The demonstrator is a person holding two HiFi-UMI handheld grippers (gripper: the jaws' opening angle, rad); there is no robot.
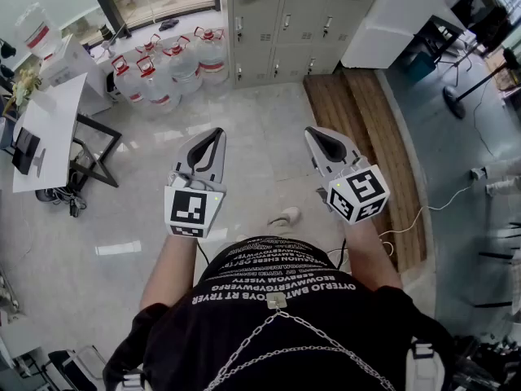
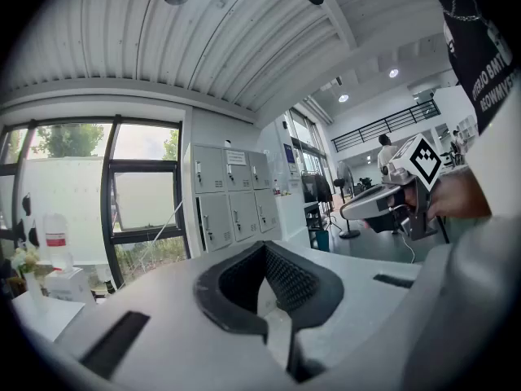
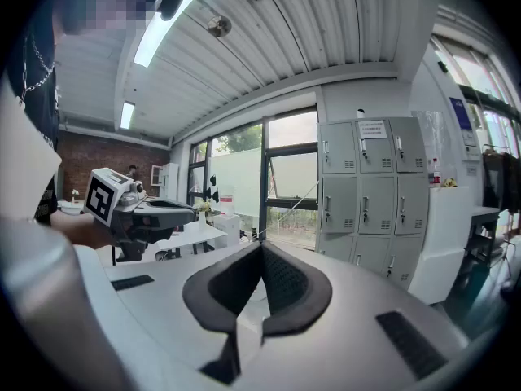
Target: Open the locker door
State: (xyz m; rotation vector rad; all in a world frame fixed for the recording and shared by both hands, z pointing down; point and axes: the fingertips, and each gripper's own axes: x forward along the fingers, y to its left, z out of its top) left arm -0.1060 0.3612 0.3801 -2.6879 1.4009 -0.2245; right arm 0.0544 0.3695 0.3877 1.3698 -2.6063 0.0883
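A bank of grey lockers stands against the far wall, all doors closed, each with a small handle. I am several steps back from it. My left gripper and right gripper are held side by side at waist height, pointing toward the lockers, both shut and holding nothing. In the left gripper view the black jaws meet at their tips, with the lockers far beyond. The right gripper view shows its jaws closed too, and the lockers to the right of a window.
Several water jugs stand on the floor left of the lockers. A white table is at the left. A low wooden platform and a white counter lie to the right, with a cable on the floor.
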